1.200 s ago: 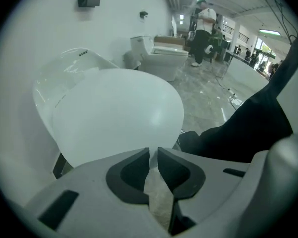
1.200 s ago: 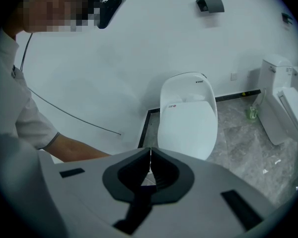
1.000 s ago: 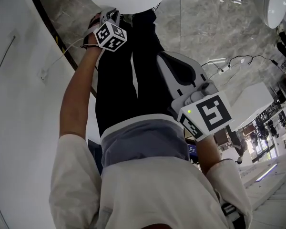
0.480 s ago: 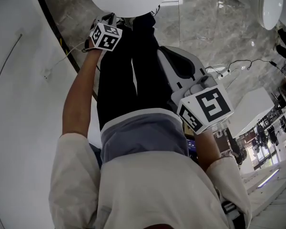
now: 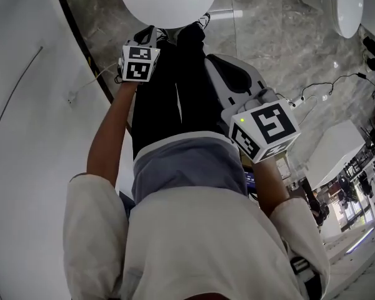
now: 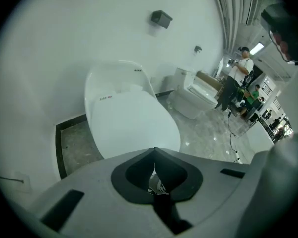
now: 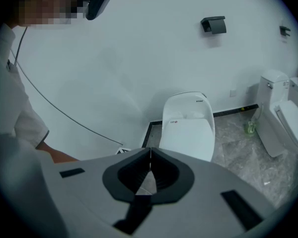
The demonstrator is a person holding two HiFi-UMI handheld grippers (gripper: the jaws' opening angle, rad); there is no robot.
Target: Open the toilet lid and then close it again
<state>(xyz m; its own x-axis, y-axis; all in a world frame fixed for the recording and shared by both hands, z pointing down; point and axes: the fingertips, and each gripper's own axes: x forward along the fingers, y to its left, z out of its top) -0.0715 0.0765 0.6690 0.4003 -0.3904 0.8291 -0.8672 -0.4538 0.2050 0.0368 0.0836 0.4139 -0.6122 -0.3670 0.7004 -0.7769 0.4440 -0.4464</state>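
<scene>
**Kid:** Grey left tool [image 6: 154, 155] first. Is it wide?

**Pal:** No. Its two jaws are pressed together. Nothing is between them.

**Kid:** Where is the toilet lid [image 6: 129, 123] from it?

**Pal:** In front of it and lower down. The lid is down, lying flat on the toilet [image 7: 187, 103]. The toilet's back end is by the wall [image 7: 139, 48].

**Kid:** Which way does the lid run?

**Pal:** Its long way goes from the front edge, near the person, to the back edge, near the wall. I think the hinge is at the back edge.

**Kid:** And the right tool [image 7: 150, 157]?

**Pal:** Narrow too. Its jaws are together and hold nothing. It hangs farther back from the toilet, over the floor [image 7: 248, 152]. The lid is in front of it and lower down too.

**Kid:** So which tool is nearer?

**Pal:** The left one. In the head view it is near the lid's front edge and above it. I see no touch.

**Kid:** What comes next?

**Pal:** I think a tool has to go down to the front edge, get under it and push it up towards the wall. The left tool has the shorter way. I cannot tell if the lid has been opened once already.
</scene>
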